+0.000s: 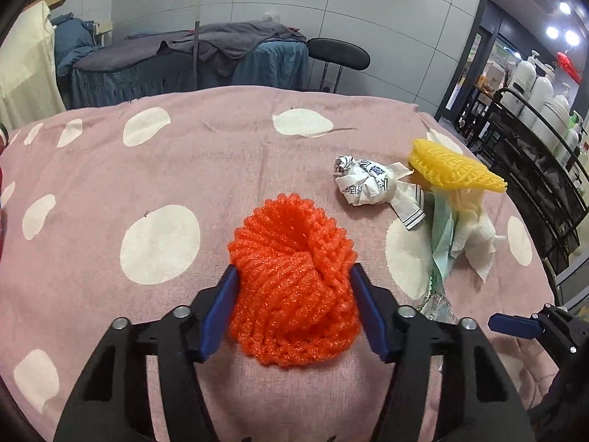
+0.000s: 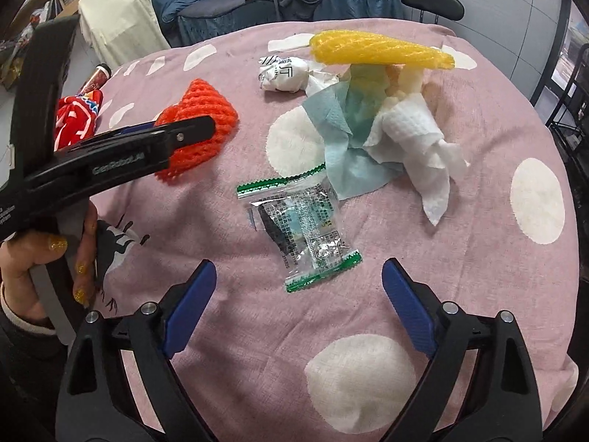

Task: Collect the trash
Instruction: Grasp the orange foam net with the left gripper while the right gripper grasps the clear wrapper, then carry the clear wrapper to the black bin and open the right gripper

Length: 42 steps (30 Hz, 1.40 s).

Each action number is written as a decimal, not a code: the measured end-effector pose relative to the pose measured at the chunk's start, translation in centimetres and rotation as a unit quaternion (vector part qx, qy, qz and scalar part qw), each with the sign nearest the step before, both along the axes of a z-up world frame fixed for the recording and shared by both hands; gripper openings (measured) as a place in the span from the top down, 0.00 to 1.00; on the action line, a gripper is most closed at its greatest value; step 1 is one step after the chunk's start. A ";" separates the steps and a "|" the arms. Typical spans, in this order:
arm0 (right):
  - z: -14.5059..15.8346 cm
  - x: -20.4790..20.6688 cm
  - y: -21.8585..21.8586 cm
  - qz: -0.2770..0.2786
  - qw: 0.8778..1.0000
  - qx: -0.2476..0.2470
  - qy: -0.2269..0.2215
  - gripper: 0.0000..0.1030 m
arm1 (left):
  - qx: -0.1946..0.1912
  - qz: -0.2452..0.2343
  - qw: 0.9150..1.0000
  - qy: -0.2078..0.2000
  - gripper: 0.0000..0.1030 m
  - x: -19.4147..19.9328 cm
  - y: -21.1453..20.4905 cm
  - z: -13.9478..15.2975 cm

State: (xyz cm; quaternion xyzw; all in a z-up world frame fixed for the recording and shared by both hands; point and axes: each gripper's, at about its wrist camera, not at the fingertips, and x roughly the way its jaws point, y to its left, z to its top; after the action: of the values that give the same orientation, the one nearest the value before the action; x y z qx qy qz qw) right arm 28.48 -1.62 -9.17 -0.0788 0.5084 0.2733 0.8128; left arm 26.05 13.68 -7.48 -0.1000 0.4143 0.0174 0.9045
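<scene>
Though its far pad is hidden in the right wrist view, the left gripper (image 1: 294,283) clamps the orange foam net (image 1: 294,280) between both blue pads on the pink dotted cloth (image 1: 184,169). The right gripper (image 2: 299,276) gapes wide, a clear wrapper (image 2: 303,228) just ahead between its tips, crumpled tissues (image 2: 412,136) farther ahead.

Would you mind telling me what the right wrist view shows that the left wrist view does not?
Only the right wrist view shows the red cloth, the tube behind it and the hand holding the left gripper.

Only the left wrist view shows the bottle rack.

Both show the orange net, yellow net, crumpled paper, tissues, clear wrapper and pink cloth.
</scene>
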 end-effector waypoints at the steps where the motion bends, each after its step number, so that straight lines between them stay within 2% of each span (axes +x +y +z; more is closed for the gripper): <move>1: 0.0 0.1 0.3 0.005 1.000 -0.004 -0.001 0.12 | -0.004 0.004 1.000 -0.003 0.62 0.0 0.0 0.1; 3: -0.2 0.3 0.9 0.016 1.000 -0.012 -0.001 0.13 | -0.015 0.004 1.000 -0.012 0.72 -0.8 0.4 0.4; 4: -0.4 0.6 1.2 0.019 1.000 -0.016 -0.001 0.14 | -0.023 0.005 1.000 -0.017 0.74 -1.5 0.8 0.7; 8: -1.3 1.6 2.3 0.028 0.999 -0.024 0.015 0.20 | -0.057 0.019 0.997 -0.042 0.75 -4.1 2.1 1.7; 12: -1.8 2.4 2.9 0.032 0.999 -0.020 0.022 0.26 | -0.075 0.031 0.994 -0.074 0.75 -7.4 2.6 2.9; 14: -1.9 2.6 3.0 0.034 0.999 -0.010 0.028 0.33 | -0.083 0.035 0.992 -0.087 0.75 -9.1 2.5 3.3; 16: -1.8 2.5 2.9 0.037 0.999 0.000 0.030 0.48 | -0.077 0.034 0.992 -0.094 0.75 -10.4 2.0 3.5; 18: -1.7 2.3 2.9 0.039 0.999 -0.001 0.027 0.56 | -0.069 0.033 0.992 -0.100 0.75 -11.5 1.4 3.8; 19: -1.6 2.1 3.0 0.041 0.999 -0.002 0.025 0.64 | -0.071 0.032 0.992 -0.102 0.75 -12.1 1.2 3.8; 25: -1.0 0.9 2.9 0.038 0.999 0.004 0.015 0.73 | -0.076 0.023 0.990 -0.113 0.75 -14.3 0.4 4.2; 26: -0.7 0.6 2.8 0.037 0.999 0.007 0.012 0.77 | -0.077 0.024 0.990 -0.116 0.75 -14.6 0.4 4.2; 27: -0.5 0.3 2.6 0.036 0.999 0.010 0.010 0.88 | -0.079 0.025 0.990 -0.118 0.75 -14.9 0.5 4.2; 36: 2.3 -3.7 0.2 0.020 0.998 0.053 -0.020 0.88 | -0.089 0.034 0.987 -0.128 0.75 -17.4 0.6 4.1; 42: 4.2 -7.2 -2.6 0.006 0.996 0.081 -0.039 0.88 | -0.097 0.017 0.985 -0.143 0.75 -18.8 -0.8 4.9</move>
State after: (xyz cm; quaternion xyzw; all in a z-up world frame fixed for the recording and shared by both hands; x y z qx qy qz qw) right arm 21.31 -4.26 -4.96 -0.0264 0.4515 0.3154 0.8342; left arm 7.29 12.91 -2.60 -0.1956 0.2791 -0.0213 0.9399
